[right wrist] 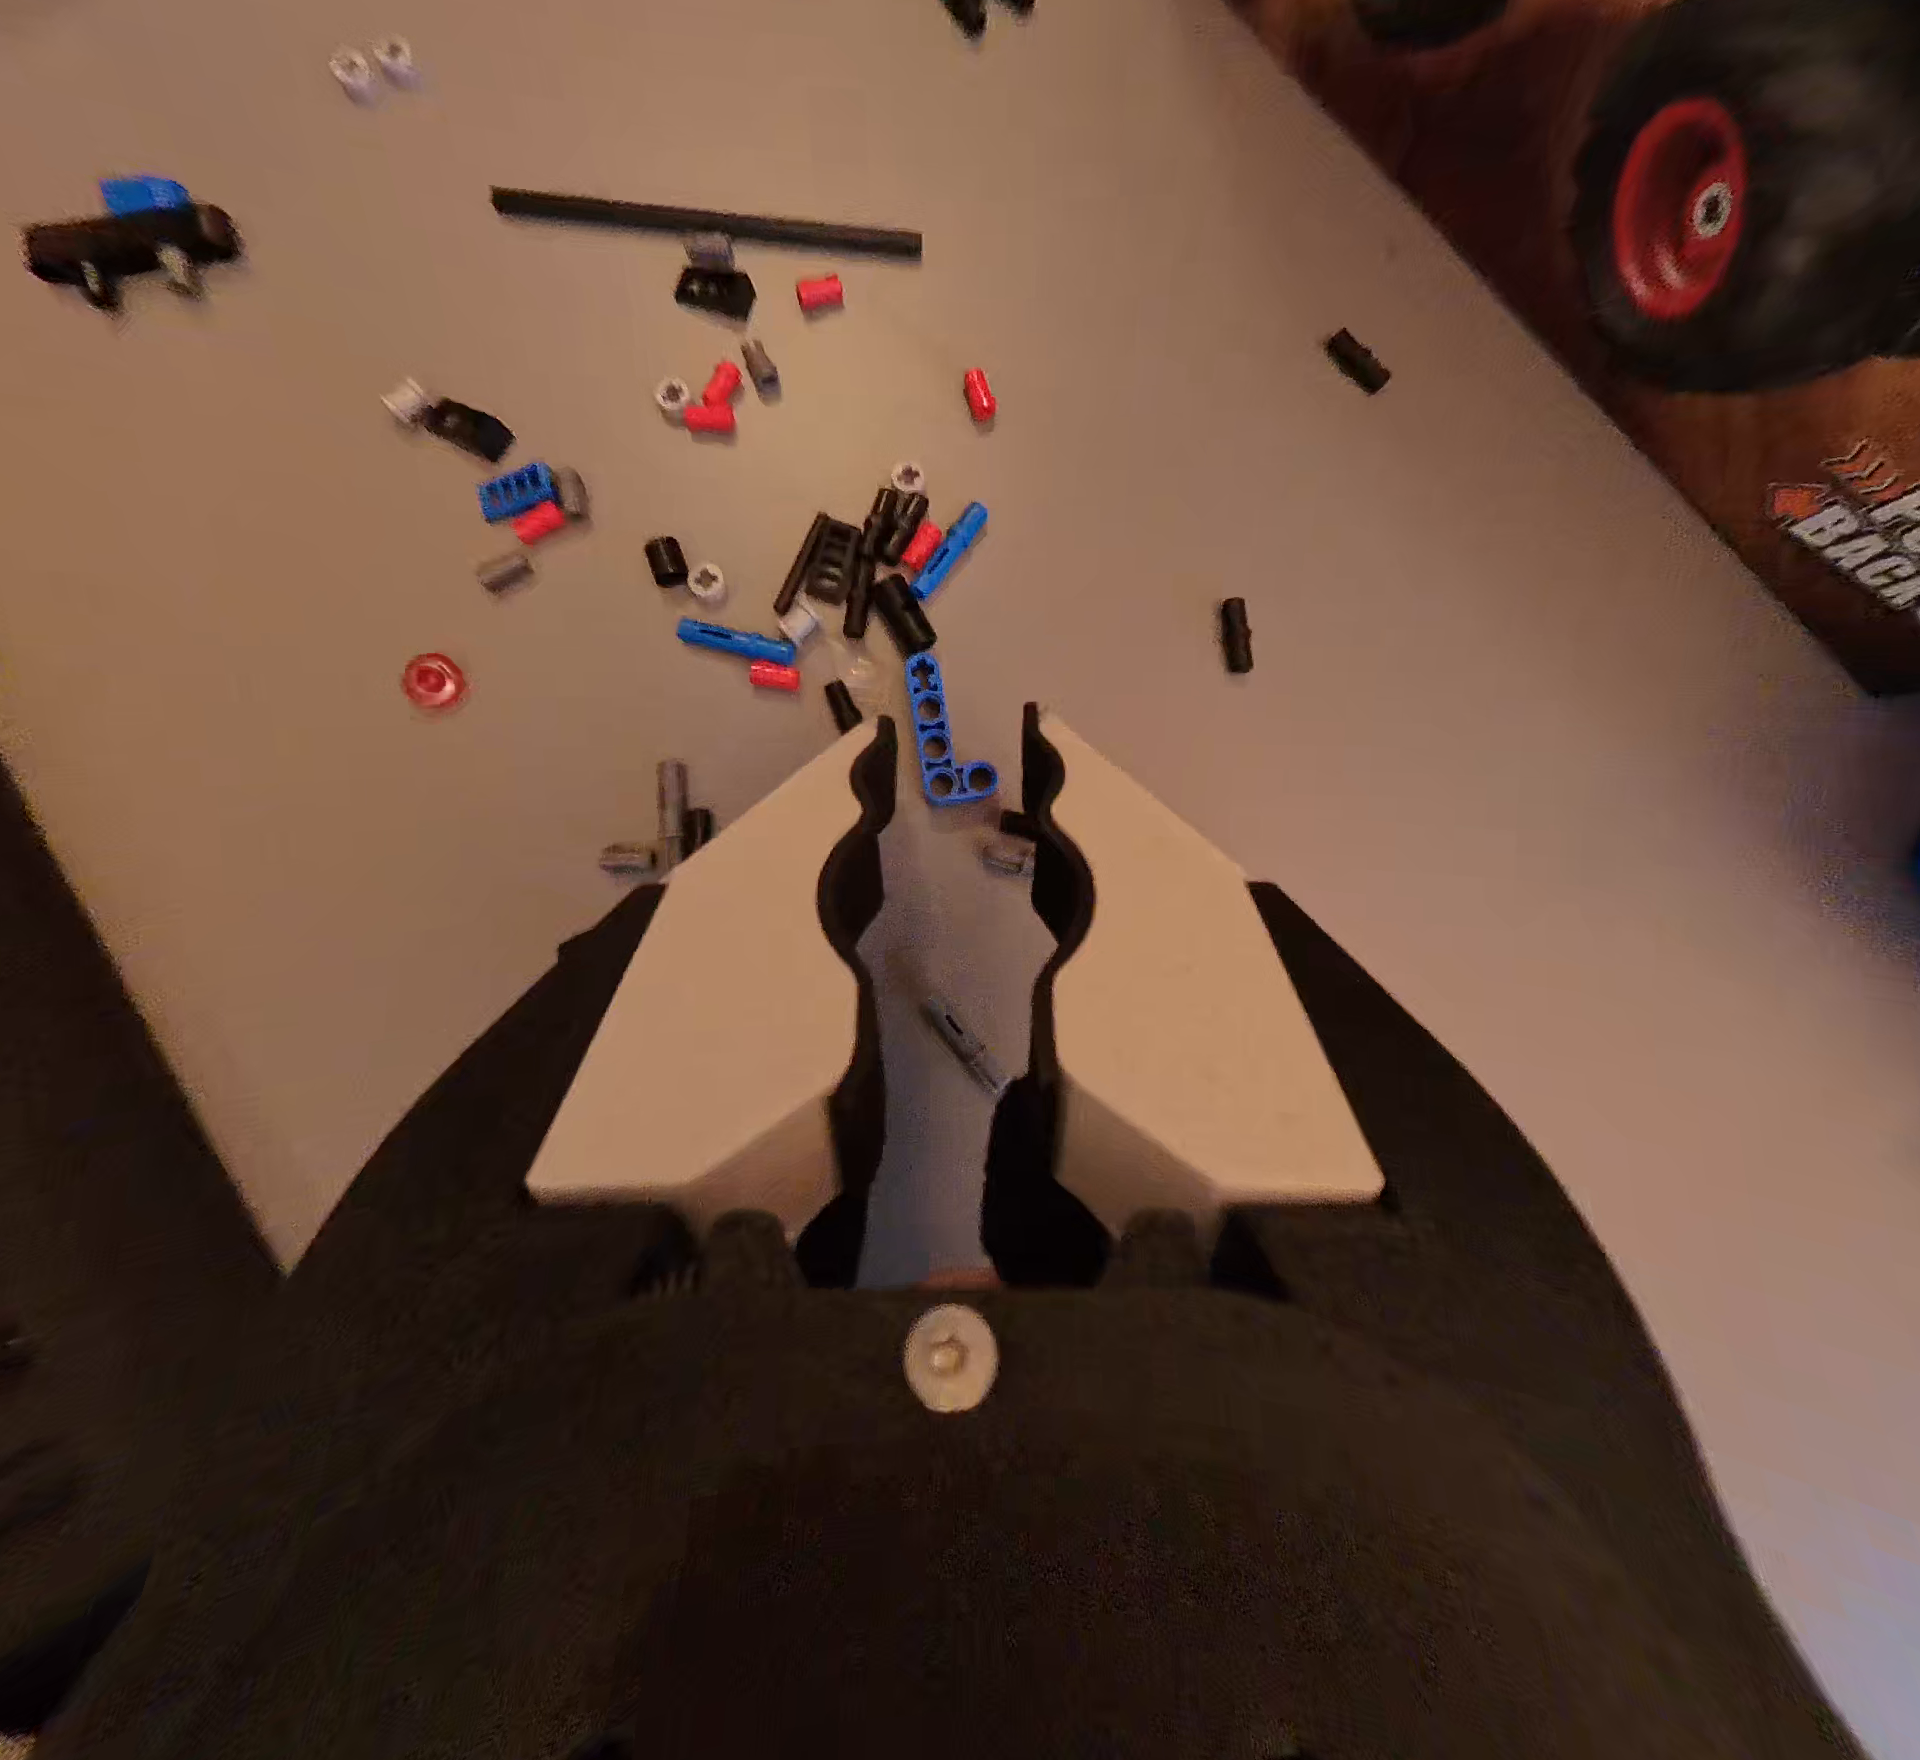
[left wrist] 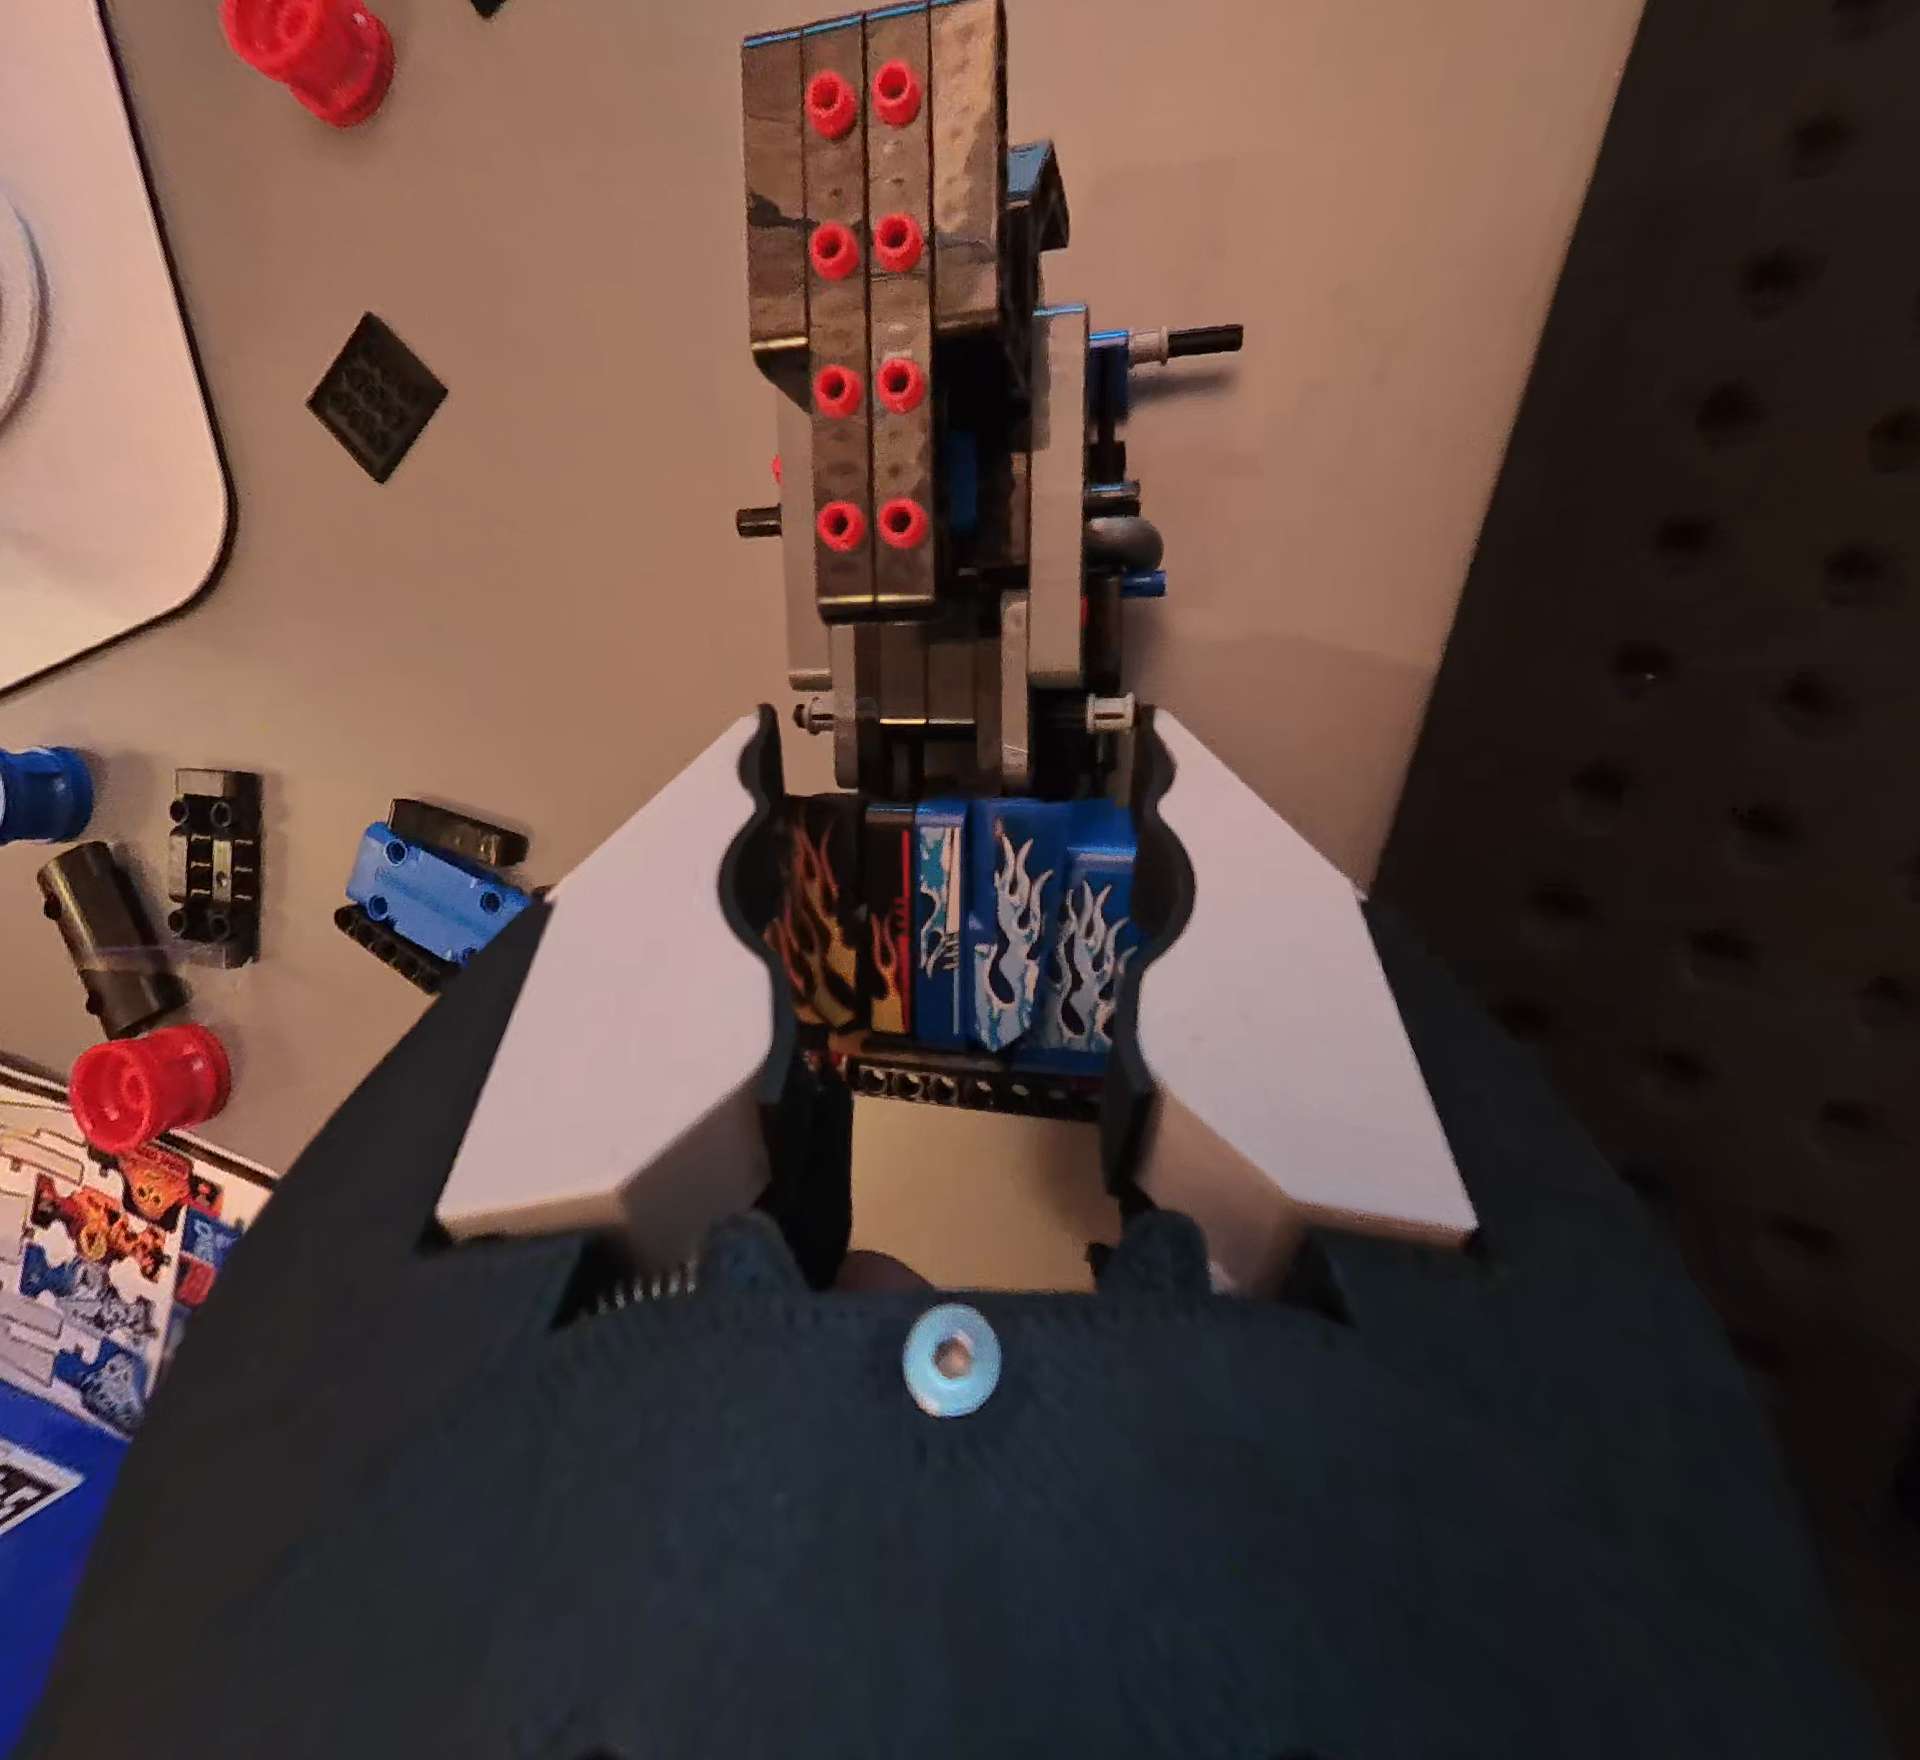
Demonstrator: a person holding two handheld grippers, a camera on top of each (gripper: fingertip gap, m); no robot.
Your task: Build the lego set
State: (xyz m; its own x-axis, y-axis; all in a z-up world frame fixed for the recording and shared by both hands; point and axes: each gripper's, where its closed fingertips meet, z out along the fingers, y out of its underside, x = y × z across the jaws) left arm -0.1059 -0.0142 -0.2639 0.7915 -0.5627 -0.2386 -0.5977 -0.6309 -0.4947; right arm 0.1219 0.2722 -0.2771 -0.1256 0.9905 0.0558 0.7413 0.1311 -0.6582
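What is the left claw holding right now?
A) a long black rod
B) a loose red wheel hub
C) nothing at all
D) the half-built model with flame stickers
D: the left gripper is shut on the half-built model, its fingers pressing the flame-stickered panels.

Left wrist camera peers down its fingers, tight on the lego model [left wrist: 914, 484] over the table [left wrist: 582, 567]. Right wrist camera looks down from higher at scattered pieces [right wrist: 831, 557]; no clear overlap.
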